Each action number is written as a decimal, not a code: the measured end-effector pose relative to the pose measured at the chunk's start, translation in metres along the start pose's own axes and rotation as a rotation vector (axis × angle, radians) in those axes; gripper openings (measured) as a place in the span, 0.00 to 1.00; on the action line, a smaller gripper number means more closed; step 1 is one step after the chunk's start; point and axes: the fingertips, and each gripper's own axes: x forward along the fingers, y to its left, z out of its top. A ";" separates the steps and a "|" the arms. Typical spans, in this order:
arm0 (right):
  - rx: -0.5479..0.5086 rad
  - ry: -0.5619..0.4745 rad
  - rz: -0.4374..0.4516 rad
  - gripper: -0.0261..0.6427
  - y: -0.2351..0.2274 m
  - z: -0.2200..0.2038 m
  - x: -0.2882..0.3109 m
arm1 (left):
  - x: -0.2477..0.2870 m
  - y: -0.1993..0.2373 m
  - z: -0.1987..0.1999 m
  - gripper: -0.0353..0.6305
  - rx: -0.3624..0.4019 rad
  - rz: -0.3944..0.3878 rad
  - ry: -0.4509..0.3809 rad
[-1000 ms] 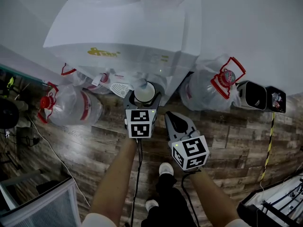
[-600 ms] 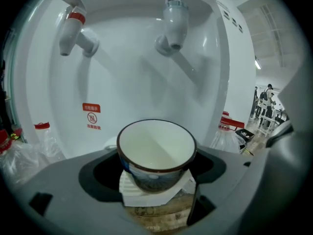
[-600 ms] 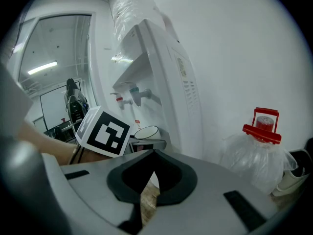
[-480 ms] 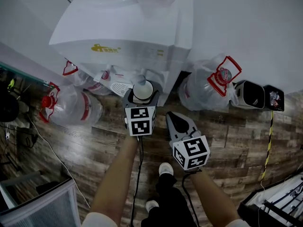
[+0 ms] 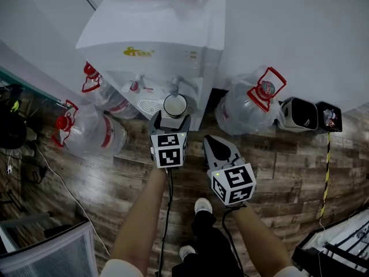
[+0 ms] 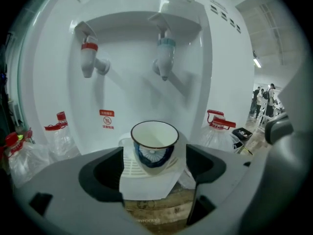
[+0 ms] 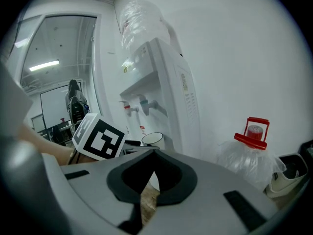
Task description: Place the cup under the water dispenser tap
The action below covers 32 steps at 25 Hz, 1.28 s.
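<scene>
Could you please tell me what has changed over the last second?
The left hand-held gripper brought the cup forward onto the drip tray below the blue tap. Its jaws now stand apart with gaps either side of the cup, so it seems released. The right hand-held gripper stayed shut and empty beside it.

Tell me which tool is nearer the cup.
Left. The left tool's jaws flank the cup; the right tool hangs back, to the cup's right, shut.
</scene>
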 end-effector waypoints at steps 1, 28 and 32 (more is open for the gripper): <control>-0.002 -0.005 -0.003 0.07 0.005 0.003 -0.006 | -0.009 0.000 0.001 0.70 -0.002 -0.005 -0.003; -0.008 -0.116 0.004 0.07 0.280 0.176 -0.324 | -0.525 -0.065 0.126 0.44 0.031 -0.121 -0.102; -0.007 -0.135 -0.002 0.07 0.299 0.194 -0.379 | -0.582 -0.091 0.143 0.38 0.045 -0.115 -0.128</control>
